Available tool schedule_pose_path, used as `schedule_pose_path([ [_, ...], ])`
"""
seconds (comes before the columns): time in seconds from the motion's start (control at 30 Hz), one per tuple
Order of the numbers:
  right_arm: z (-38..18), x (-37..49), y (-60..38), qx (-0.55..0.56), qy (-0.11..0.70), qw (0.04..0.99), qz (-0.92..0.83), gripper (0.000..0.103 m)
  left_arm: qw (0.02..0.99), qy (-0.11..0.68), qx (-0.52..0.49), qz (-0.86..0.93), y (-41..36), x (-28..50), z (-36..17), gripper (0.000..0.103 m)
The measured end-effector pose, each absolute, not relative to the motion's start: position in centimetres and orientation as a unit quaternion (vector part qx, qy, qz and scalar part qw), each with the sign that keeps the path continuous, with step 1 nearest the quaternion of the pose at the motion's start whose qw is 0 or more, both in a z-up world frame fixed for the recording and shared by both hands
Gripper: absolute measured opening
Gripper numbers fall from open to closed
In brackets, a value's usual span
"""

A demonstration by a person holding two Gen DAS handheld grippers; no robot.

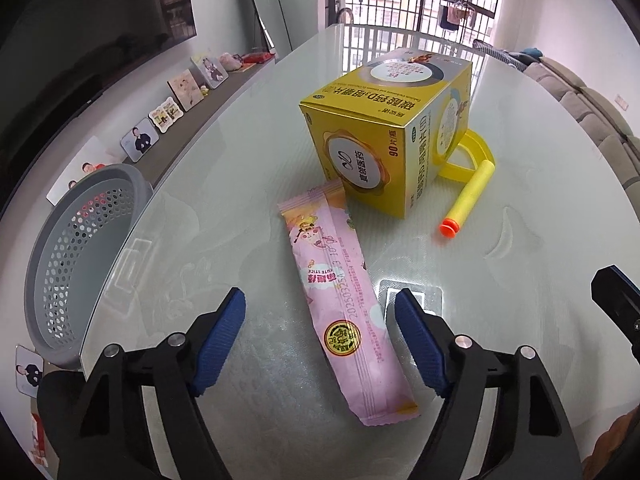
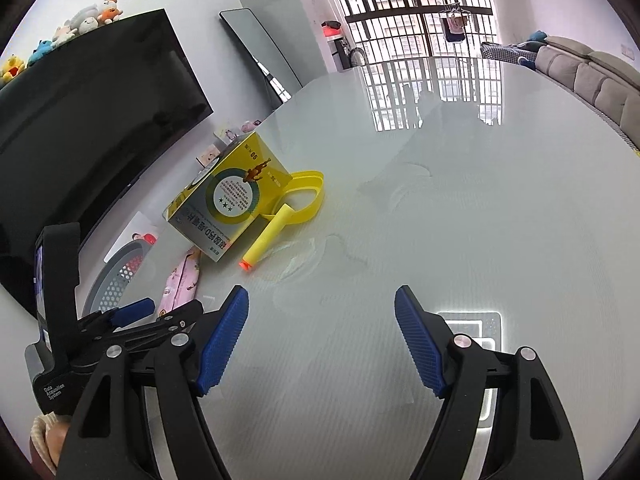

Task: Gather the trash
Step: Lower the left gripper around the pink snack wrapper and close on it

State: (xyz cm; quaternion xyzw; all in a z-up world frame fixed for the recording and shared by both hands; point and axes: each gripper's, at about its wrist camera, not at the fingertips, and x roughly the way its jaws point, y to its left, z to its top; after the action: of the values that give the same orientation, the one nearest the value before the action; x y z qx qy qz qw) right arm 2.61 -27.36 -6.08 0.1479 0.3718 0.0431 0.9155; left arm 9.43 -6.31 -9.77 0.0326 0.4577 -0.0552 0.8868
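Left wrist: left tongs (image 1: 320, 308) gape around pink wrapper (image 1: 346, 300).

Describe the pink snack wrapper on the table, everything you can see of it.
The pink snack wrapper is a long, flat stick-shaped sachet, seemingly glossy plastic film, with crimped ends, cartoon artwork, a printed date code and a round gold seal. It lies flat on the glass table, running lengthwise away from the camera. Its far end sits at or under the yellow box; its near part lies between the open left gripper fingers, untouched.
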Motion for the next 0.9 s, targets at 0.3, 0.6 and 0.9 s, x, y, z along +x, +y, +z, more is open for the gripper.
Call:
schedule_pose_path([
  [0.3, -6.4, 2.8, -27.4, 0.15, 0.376, 0.913, 0.042, 0.072, 0.889, 0.45, 0.039, -0.073, -5.4, 8.3, -9.1, 0.031],
  [0.6, -6.9, 3.6, -26.8, 0.14, 0.389, 0.91, 0.035, 0.072, 0.903, 0.423, 0.041, -0.064, -3.1, 6.6, -7.5, 0.028],
  [0.9, -6.9, 6.8, -23.3, 0.12, 0.42, 0.898, 0.051, 0.072, 0.911, 0.403, 0.05, -0.069, -1.6, 5.2, -6.5, 0.028],
])
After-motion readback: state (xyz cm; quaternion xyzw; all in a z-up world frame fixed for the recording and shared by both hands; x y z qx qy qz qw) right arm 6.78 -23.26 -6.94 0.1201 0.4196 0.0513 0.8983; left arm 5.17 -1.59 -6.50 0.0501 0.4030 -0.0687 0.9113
